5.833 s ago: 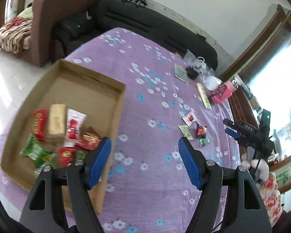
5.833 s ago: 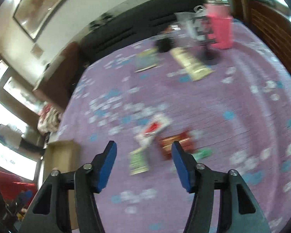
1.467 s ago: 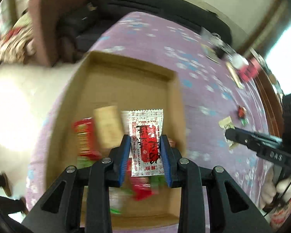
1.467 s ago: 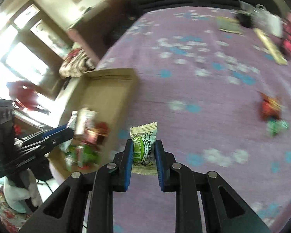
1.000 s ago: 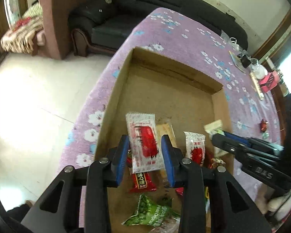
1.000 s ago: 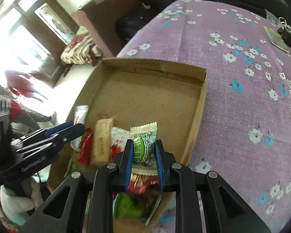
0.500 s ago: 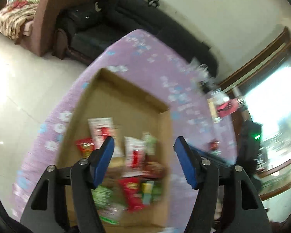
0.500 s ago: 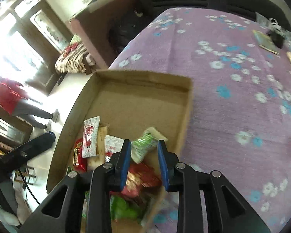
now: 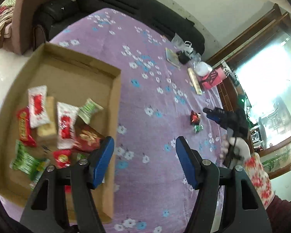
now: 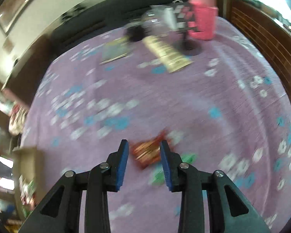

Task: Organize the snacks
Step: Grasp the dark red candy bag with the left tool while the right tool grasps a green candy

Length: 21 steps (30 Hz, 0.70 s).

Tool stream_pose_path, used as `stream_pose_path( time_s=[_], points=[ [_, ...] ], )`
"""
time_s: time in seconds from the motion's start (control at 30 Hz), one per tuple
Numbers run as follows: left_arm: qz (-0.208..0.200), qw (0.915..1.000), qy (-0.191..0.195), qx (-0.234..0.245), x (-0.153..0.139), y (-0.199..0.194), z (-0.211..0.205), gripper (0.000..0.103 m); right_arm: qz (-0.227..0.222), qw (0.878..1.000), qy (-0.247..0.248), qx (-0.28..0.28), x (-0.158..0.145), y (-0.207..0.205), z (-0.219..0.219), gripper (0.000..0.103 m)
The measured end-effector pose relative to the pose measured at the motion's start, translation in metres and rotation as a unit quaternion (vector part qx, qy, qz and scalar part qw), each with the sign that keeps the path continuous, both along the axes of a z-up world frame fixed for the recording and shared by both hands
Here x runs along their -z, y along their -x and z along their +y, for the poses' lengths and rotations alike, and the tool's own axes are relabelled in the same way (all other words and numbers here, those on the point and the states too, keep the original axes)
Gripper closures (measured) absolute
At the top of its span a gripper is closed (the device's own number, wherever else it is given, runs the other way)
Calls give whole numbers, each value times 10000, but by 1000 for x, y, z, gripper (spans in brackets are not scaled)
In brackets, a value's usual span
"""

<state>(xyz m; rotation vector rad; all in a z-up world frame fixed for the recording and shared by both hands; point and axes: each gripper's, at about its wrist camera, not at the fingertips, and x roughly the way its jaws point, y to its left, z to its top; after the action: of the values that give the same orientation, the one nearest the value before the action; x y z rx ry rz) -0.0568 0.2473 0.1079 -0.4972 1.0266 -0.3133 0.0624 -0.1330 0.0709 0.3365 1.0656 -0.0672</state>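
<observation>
Red snack packet (image 10: pixel 148 151) lies flat on the purple cloth (image 10: pixel 164 101), between your right gripper (image 10: pixel 144 152)'s parted jaws.
It looks light, crinkly and slick, so pinch across its middle; your left gripper (image 9: pixel 143 155) is spread wide, empty, beside the cardboard box (image 9: pixel 114 97).
</observation>
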Motion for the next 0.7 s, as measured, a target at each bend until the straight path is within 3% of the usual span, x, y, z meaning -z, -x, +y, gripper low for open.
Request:
stream_pose_path(
  time_s=[0.1, 0.23, 0.3, 0.37, 0.43, 0.6, 0.7],
  points=[
    [24, 9999, -151, -13, 1, 1, -17, 36, 266, 9993, -272, -42, 22, -17, -13, 70],
    [72, 9997, -226, -67, 5, -1, -31, 36, 450, 9933, -615, -872, 32, -13, 16, 70],
    [94, 9997, -228, -64, 7, -3, -39, 36, 597, 9836, -790, -1509, 35, -4, 41, 71],
    [99, 9996, -264, -26, 9, -5, -48, 36, 771, 9664, -946, -2261, 38, 8, 69, 71],
    [94, 9993, -360, 47, 11, -6, -58, 36, 706, 9561, -1090, -2625, 31, 23, 76, 71],
    [197, 9989, -320, 263, 19, -7, -79, 36, 250, 9823, -1343, -1280, 4, 35, -9, 70],
    [255, 9984, -340, 367, 26, -9, -90, 36, 331, 9863, -1435, -742, 7, 42, -50, 67]
  ],
)
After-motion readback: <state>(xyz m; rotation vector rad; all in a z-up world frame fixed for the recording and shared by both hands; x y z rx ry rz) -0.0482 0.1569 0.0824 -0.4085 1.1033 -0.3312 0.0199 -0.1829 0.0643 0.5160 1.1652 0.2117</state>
